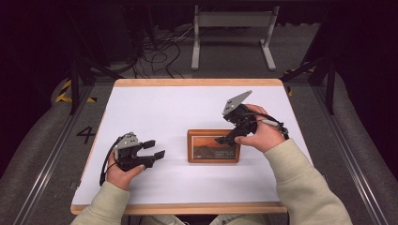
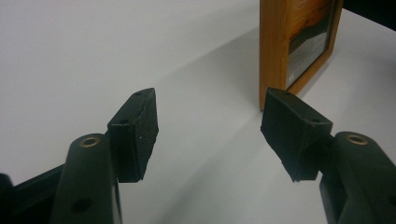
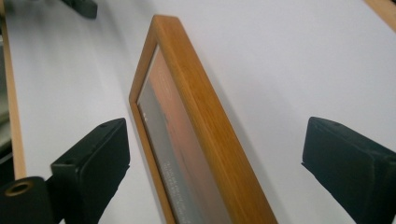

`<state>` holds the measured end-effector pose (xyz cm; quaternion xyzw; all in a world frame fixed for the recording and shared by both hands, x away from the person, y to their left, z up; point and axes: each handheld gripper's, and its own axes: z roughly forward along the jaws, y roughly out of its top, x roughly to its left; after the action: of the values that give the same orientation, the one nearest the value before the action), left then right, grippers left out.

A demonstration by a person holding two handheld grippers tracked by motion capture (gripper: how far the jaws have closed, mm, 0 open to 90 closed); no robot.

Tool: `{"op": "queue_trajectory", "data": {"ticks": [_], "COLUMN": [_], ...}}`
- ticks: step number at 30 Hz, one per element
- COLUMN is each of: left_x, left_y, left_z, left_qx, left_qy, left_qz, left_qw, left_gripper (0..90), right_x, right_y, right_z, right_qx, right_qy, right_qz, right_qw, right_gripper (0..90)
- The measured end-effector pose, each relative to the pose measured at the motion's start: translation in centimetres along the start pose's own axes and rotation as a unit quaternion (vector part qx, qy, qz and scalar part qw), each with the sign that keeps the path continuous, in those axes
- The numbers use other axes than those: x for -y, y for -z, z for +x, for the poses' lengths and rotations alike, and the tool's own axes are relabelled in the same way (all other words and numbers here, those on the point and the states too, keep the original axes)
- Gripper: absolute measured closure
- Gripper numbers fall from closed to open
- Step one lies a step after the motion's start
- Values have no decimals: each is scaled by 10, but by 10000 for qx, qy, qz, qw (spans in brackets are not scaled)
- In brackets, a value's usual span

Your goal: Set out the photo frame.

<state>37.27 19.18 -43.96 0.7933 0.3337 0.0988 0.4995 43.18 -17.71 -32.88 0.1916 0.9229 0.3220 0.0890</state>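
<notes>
High view: rectangular wooden picture frame with an orange-and-grey print (image 1: 213, 146) sits at the centre of the white surface (image 1: 155, 108); whether it lies flat or stands I cannot tell from here. Right hand-held gripper (image 1: 219, 140) is at the frame's 2 o'clock corner, tips over its upper right edge. Left hand-held gripper (image 1: 154, 149) rests at the frame's 9 o'clock, near but apart.

Left gripper view: left hand-held gripper (image 2: 208, 133) has its jaws wide apart with bare surface (image 2: 93, 56) between them. The frame (image 2: 273, 51) shows at 1 o'clock, its corner just behind the right-side pad.

Right gripper view: right hand-held gripper (image 3: 215, 163) is wide open and grips nothing; the frame's wooden rail (image 3: 201, 107) runs between the jaws, neither pad touching.

Risks, as I judge them: with the jaws straddling the frame, a careless sideways move could clip the rail and shove or tip it. The rail is narrow and smooth, so closing off-centre could let it twist out. The left jaw sits close enough to bump the near corner.
</notes>
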Motion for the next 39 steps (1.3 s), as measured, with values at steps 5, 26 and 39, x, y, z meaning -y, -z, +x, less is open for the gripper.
{"op": "queue_trajectory", "data": {"ticks": [5, 26, 39], "left_x": [4, 6, 7], "left_y": [6, 21, 28], "left_z": [-4, -2, -8], "left_qx": [-29, -150, -251], "left_qy": [-93, -84, -173], "left_qz": [-6, -214, -353], "left_qw": [10000, 9996, 9989], "left_gripper": [364, 320, 303], "right_x": [25, 99, 152], "right_y": [22, 70, 61], "right_z": [1, -4, 15], "right_qx": [250, 1125, 1637], "right_qy": [-519, -1280, -1727], "right_qz": [-489, -1151, -1928], "right_qw": [9971, 9786, 9520], "right_gripper": [78, 50, 36]}}
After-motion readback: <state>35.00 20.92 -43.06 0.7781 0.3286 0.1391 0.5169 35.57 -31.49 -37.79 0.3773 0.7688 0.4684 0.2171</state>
